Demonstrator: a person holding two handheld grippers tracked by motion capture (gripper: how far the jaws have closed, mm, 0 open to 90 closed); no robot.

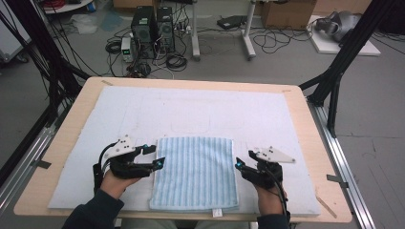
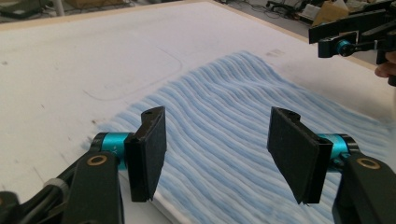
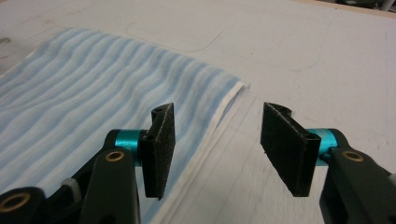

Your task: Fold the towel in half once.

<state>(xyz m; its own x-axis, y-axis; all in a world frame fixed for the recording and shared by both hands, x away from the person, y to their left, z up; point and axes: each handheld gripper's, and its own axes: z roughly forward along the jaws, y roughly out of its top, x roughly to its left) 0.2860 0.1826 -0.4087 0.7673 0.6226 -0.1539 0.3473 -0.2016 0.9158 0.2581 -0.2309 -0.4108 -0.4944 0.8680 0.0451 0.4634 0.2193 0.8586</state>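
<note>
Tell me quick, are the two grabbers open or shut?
Left gripper: open, holding nothing, over the striped towel.
Right gripper: open, holding nothing, at the towel's edge.

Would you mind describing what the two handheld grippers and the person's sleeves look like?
Both the left gripper and the right gripper are black, each topped by a grey three-cornered plate. Their flat black pads sit on turquoise collars, with brass-coloured pivots on the arms. A black cable trails from each. The sleeves are dark.
</note>
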